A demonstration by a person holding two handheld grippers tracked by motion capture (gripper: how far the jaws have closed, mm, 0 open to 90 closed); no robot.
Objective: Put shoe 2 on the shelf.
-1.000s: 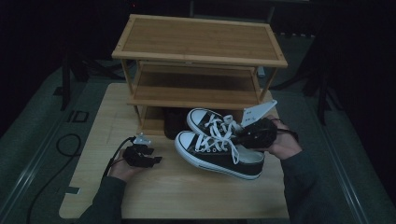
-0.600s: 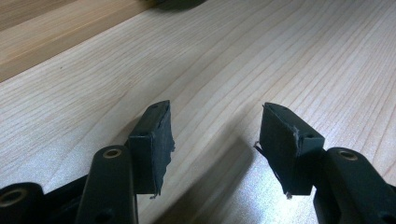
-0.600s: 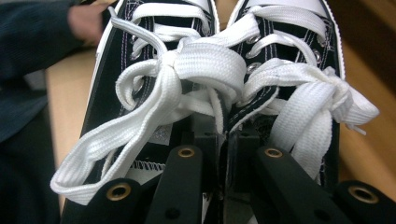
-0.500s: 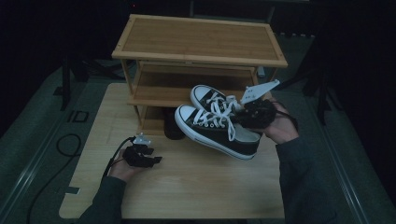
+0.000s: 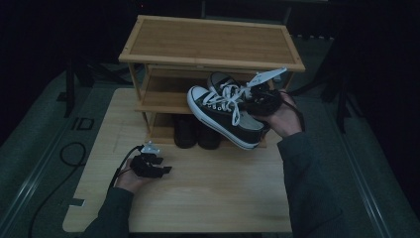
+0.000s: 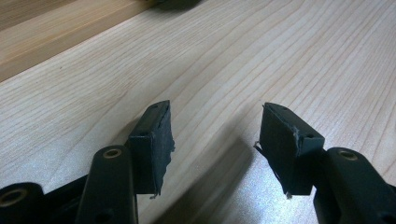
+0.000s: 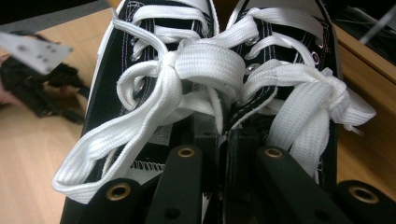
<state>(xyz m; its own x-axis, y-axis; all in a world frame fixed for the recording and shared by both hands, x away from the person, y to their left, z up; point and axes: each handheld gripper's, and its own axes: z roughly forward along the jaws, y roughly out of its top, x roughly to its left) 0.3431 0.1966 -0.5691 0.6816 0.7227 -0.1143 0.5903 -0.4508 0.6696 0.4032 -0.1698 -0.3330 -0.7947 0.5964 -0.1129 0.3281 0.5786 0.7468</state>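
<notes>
Right gripper (image 5: 261, 101) first: from the high view I see it raised in front of the shoe rack (image 5: 210, 44), level with the rack's middle shelf, its jaws clamped on a pair of black sneakers (image 5: 223, 106) with white laces. Both shoes hang off the table, toes pointing toward the rack's left post, the farther toe already over the middle shelf's front edge. Under them, on the rack's bottom shelf, I make out a dark pair of shoes (image 5: 195, 133). My left gripper (image 5: 148, 166) rests low on the wooden table (image 5: 223, 198), well in front of the rack and toward its left side, its cable trailing off the table's left edge.

Switching to the left gripper view, I see its jaws standing apart with nothing between them, the worn black pads (image 6: 156, 140) just above the pale table (image 6: 280, 56) grain. The rack's base board (image 6: 56, 32) crosses the upper left corner.

On the right gripper view, the jaws are pressed together on the inner collars where the two sneakers (image 7: 219, 93) meet, side by side, white laces (image 7: 205, 65) bunched right above the pinch. Left of the shoes I see the other gripper (image 7: 37, 88) lying on the table, blurred; to the right a rack shelf edge (image 7: 369, 56) runs past.
</notes>
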